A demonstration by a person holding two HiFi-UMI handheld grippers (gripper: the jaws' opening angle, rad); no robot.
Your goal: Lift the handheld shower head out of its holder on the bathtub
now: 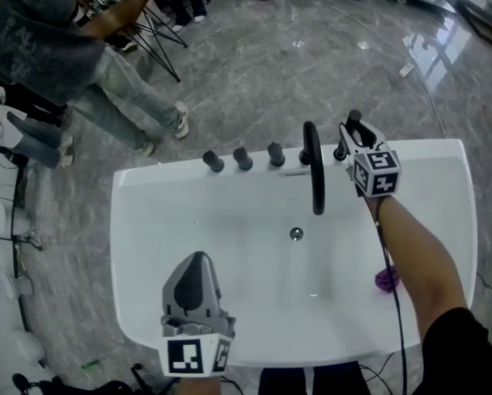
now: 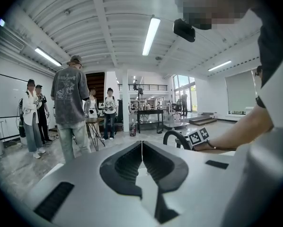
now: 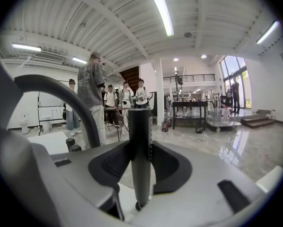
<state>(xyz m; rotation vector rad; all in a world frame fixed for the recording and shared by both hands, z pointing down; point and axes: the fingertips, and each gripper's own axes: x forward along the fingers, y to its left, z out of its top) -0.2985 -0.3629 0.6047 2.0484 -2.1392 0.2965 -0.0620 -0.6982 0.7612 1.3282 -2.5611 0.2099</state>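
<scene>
right gripper (image 3: 140, 148) pads clamped on the shower head (image 3: 141, 122), a matte dark upright cylinder at the far rim of the glossy white bathtub (image 1: 147, 220), beside the curved black spout (image 1: 315, 171) — forearm stretched across the tub. left gripper (image 2: 141, 157) jaws pressed together, empty — near rim.

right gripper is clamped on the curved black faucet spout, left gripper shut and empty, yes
Not quite. The right gripper is clamped on the straight black handheld shower head, not the curved faucet spout, which stands free just to its left, as the right gripper view shows. The left gripper is indeed shut and empty.
</scene>
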